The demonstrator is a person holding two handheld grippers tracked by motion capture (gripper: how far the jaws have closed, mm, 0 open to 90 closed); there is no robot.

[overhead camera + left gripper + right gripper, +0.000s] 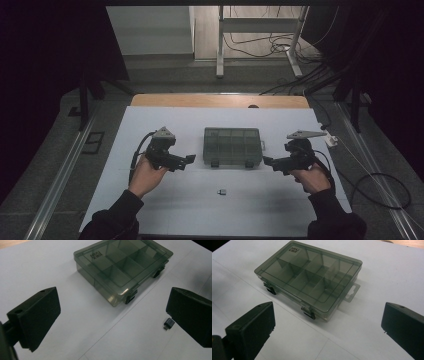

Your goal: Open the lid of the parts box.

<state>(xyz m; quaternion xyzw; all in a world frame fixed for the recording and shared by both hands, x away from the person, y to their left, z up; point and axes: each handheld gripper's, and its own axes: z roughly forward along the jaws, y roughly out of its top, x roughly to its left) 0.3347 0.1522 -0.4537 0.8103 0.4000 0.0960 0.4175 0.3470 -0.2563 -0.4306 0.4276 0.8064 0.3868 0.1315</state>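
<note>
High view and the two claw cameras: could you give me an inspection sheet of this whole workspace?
Surface: white sheet over a wooden table.
Job's things: smoky compartment box, lid shut, both front latches down; small dark part lying loose in front of it.
Clutter: nothing seen.
Claws: left claw and right claw open, flanking the box, touching nothing.
Cables: one trails from each claw; more on the floor.
Surroundings: dark curtains, white frame legs.
</note>
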